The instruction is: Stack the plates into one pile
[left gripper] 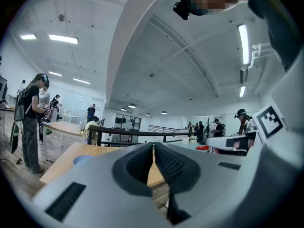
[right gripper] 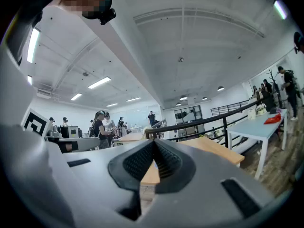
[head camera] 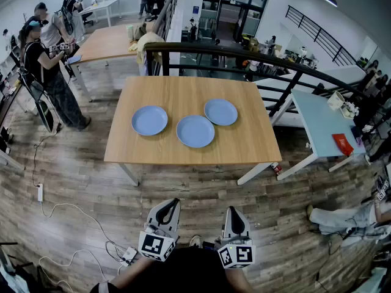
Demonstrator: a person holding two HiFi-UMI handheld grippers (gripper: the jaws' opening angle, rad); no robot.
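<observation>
Left claw (head camera: 175,202) and right claw (head camera: 233,211), level, jaws together.

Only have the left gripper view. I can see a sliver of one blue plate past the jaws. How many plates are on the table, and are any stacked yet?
Observer: Three, none stacked. The left plate, middle plate and right plate all lie flat on the wooden table.
Operator: Spacing?
Observer: The left plate sits clearly apart. The rims of the middle and right plates are very close; I can't tell if they touch.
Operator: Right gripper?
Observer: The right gripper has its jaws together with nothing between them. In the head view it is beside the left gripper, over the floor and short of the table's near edge.
</observation>
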